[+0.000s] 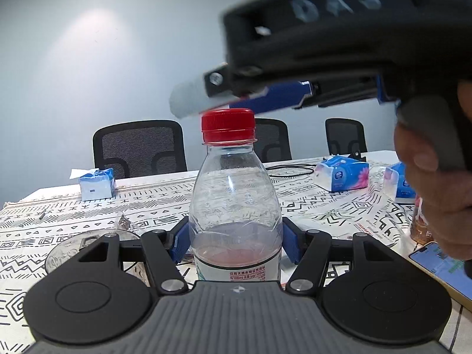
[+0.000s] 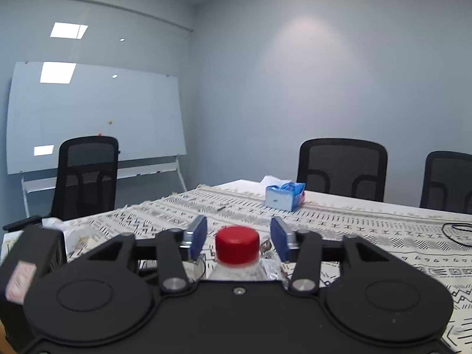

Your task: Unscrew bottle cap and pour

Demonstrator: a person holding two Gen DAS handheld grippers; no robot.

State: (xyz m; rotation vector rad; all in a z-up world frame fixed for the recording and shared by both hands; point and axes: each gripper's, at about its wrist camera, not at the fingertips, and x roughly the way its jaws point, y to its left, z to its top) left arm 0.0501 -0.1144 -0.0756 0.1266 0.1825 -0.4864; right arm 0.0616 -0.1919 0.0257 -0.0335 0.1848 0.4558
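Between right hand-held gripper (image 2: 238, 237) pads, red cap (image 2: 237, 244), untouched

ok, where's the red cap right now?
Still on the bottle, centre of both views: the red cap sits between the right gripper pads, gaps on both sides.

"das" on right gripper (image 1: 203, 100) body; bottle (image 1: 236, 206) label chinese

Bottle (image 1: 234, 194) is clear glossy plastic, cap (image 1: 228, 125) ridged red plastic. Desk cloth (image 2: 368, 221) looks woven and matt; tissue packs (image 1: 342, 175) shiny film.
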